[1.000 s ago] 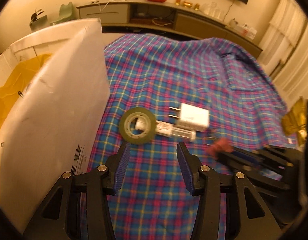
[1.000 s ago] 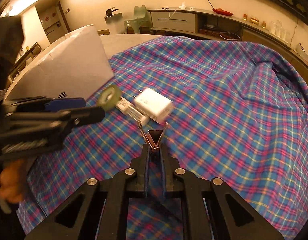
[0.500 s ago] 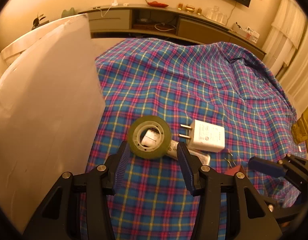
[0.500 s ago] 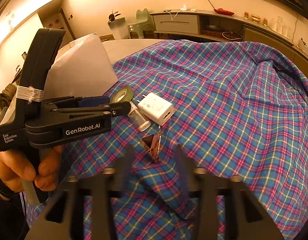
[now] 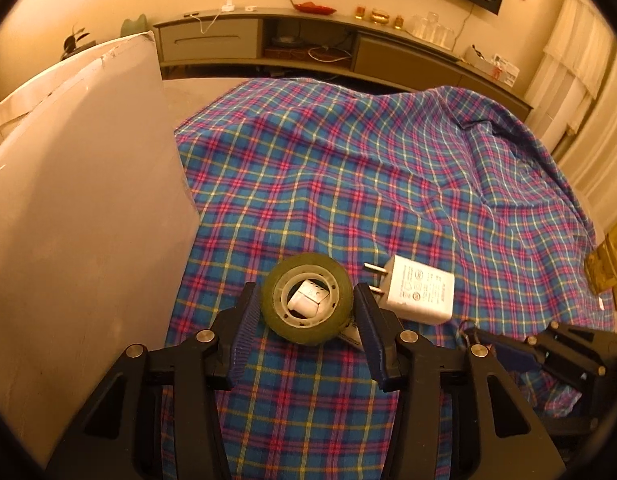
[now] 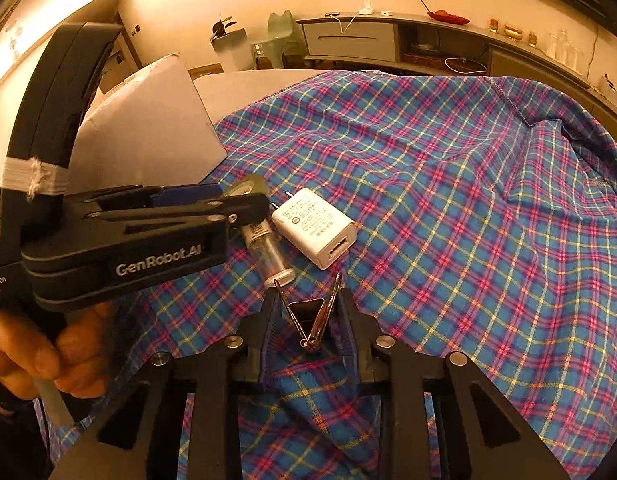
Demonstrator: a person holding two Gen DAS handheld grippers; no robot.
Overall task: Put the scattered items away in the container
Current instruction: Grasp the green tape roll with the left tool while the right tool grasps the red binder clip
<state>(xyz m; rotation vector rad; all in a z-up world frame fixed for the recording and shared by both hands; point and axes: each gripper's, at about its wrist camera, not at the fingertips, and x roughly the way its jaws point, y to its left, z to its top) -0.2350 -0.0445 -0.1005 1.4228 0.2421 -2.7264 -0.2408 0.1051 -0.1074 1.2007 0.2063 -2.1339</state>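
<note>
White box point(image 5: 80, 220), contents hidden

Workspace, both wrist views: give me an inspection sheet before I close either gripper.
Surface: plaid cloth, rumpled, covering the table.
Job's things: tape roll flat on the cloth; white charger beside it, prongs toward the roll; clear tube lying partly under the roll; binder clip on the cloth; white box at the left, flap up.
Clutter: nothing seen.
Grippers: left gripper open, fingers either side of the tape roll, contact not clear; right gripper open, fingers flanking the binder clip.
Cables: white cord on the far sideboard.
Surroundings: sideboard, curtains.
</note>
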